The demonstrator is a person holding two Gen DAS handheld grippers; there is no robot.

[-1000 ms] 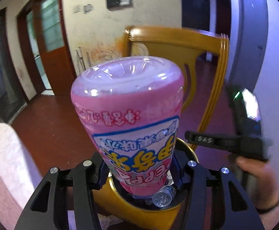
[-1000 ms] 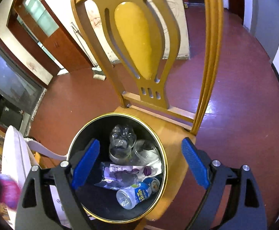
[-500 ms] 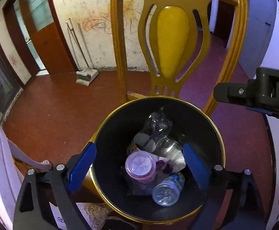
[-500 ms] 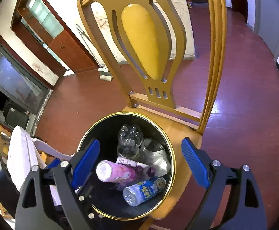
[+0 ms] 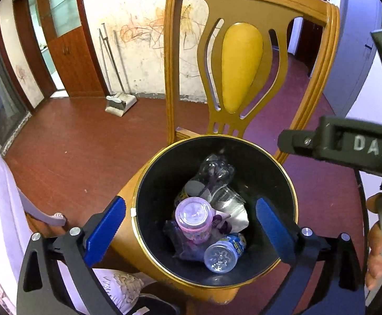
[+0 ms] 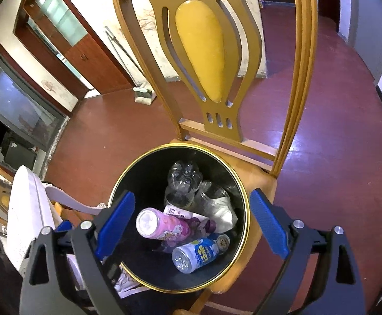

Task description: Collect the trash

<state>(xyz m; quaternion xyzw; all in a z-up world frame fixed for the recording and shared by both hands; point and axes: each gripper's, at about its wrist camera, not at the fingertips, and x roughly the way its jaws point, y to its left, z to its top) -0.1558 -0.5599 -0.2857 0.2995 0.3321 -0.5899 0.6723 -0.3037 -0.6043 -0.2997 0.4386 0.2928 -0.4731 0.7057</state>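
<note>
A: The left gripper (image 5: 188, 229) hangs over the black bin (image 5: 282, 173), which stands on the seat of the yellow chair (image 5: 243, 65). Its blue fingers (image 5: 104, 231) are spread as wide as they go, with nothing between them but the view into the bin.

B: And the pink bottle (image 5: 195, 219)?

A: It lies inside the bin, its base turned up, resting on the crushed clear bottles (image 5: 214, 173) and touching the blue-labelled bottle (image 5: 223, 254) beside it. From the right wrist view it lies slanted against the same pile (image 6: 164, 227).

B: So the drop looks finished. What would doing this step well ask of the person?

A: Probably just a clean exit: lift the left gripper straight up with the fingers wide, so neither pad clips the gold rim (the bin sits near the seat's front edge and might tip). Then it can go for the next piece of trash.

B: The right gripper (image 6: 193, 220)?

A: Open too, empty, poised above the bin beside the left one.

B: What differs from a second ago?

A: Then the pink bottle was clamped neck-down in the left fingers and filled that camera's view. The jaws have just been opening, the bottle has fallen out of them, and half a second ago it was already in the bin. The right wrist view has hardly changed, apart from that bottle's arrival.
</note>
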